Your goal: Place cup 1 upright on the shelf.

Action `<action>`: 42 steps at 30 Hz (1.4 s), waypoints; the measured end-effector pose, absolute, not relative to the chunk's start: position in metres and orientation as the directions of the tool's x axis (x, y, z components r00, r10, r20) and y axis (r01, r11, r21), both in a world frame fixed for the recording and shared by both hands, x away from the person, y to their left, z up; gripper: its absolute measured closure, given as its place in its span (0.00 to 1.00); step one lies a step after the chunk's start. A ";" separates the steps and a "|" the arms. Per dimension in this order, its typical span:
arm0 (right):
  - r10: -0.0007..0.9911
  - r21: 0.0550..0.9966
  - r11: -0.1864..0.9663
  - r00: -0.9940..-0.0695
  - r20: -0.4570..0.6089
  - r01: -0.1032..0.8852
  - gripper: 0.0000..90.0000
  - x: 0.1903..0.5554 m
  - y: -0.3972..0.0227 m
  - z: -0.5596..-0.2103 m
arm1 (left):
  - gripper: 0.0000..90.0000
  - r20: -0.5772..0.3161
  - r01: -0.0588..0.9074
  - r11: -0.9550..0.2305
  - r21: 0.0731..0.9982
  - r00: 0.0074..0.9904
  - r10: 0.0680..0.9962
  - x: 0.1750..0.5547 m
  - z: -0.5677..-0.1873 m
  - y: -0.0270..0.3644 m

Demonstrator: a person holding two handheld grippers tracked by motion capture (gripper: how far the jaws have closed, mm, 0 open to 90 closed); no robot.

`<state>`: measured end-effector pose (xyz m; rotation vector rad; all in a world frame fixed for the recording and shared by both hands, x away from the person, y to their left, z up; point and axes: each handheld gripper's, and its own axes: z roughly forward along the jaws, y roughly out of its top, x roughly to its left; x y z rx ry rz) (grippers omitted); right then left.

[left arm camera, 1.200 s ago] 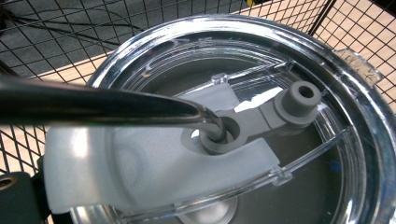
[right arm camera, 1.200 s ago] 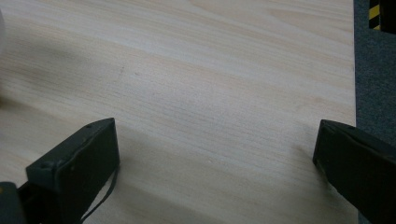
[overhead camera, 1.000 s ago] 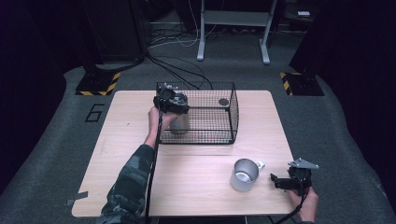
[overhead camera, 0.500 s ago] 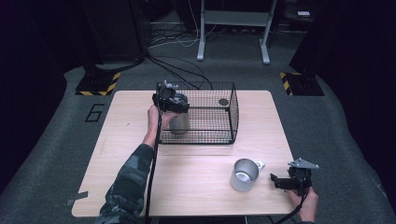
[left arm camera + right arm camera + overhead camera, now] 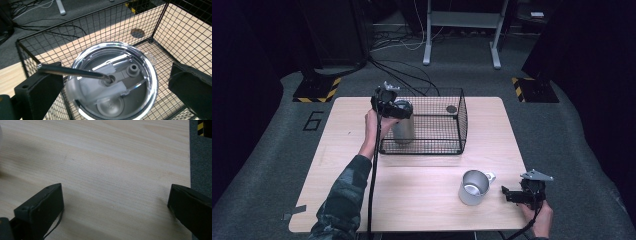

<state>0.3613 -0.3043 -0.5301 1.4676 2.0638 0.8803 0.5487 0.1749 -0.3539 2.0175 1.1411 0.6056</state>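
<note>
Two grippers are out, and the left gripper [image 5: 393,106] is the busy one, poised over the left end of the wire basket [image 5: 447,145] on the worktop [image 5: 412,200]. Under it stands a steel tumbler [image 5: 403,127] with a clear lid [image 5: 117,85], upright inside the basket near its left wall. A metal straw [image 5: 72,72] runs through the lid's hole and leans out over the rim toward the left-hand finger. From the left gripper view, the fingers [image 5: 37,92] stand wide apart, either side of the tumbler's top, gripping nothing that I can make out; the straw passes just above one of them, and I can't tell if it touches.

My guess is the tumbler has just been set down, or is about to be lifted. Either way, the move should go straight up or down, keeping clear of the mesh, since the left wall is close. The straw could be snagged and tip the tumbler, so watch it. If closing, the fingers should meet the body below the lid, not the lid's edge.

Near the front right corner, the right gripper [image 5: 515,194] idles low over the wood, fingers [image 5: 40,212] spread and empty, just beside a steel mug [image 5: 473,187].
</note>
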 end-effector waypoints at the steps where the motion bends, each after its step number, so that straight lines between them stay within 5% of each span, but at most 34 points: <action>1: 0.945 0.722 0.228 -0.328 -0.001 0.653 0.00 0.361 -0.304 -0.530 | 0.00 0.046 0.524 -0.341 0.780 0.496 0.867 0.549 -0.354 0.175; 27: 0.945 0.722 0.226 -0.327 0.000 0.654 0.00 0.361 -0.304 -0.530 | 0.00 0.092 0.443 -0.383 0.811 0.550 0.830 0.473 -0.342 0.196; 42: 0.945 0.722 0.226 -0.328 0.000 0.653 0.00 0.361 -0.304 -0.530 | 0.00 0.064 0.451 -0.377 0.809 0.570 0.819 0.428 -0.383 0.216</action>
